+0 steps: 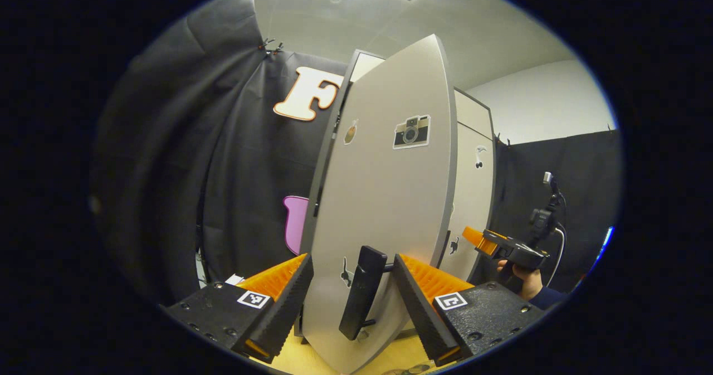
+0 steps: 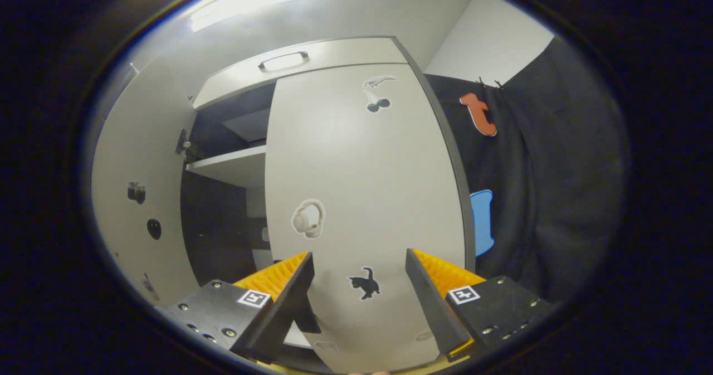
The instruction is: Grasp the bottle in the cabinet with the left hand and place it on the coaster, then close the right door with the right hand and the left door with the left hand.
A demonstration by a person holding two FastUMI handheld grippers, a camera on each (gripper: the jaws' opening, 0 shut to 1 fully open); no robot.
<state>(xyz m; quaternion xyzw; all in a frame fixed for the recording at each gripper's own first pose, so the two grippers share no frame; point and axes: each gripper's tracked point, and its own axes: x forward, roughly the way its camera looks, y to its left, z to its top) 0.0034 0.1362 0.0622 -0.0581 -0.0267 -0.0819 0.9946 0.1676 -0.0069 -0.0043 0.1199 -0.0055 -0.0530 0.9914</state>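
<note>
A: In the left gripper view?
B: The left gripper is spread wide at bottom centre, holding nothing; the left door stands ajar mid-frame, its handle between the fingers. The right gripper hangs at right.

A: And the right gripper view?
B: The right gripper gapes wide at the bottom, empty, facing the right door, shut, mid-frame. The cabinet is open at left.

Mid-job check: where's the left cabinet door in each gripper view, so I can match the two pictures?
Left gripper view: left cabinet door stands centre frame, still open, its black handle between the left gripper fingers.
Right gripper view: the same door is at the left edge, swung open.
Shared landmark: the black cat sticker on the right door.
</note>
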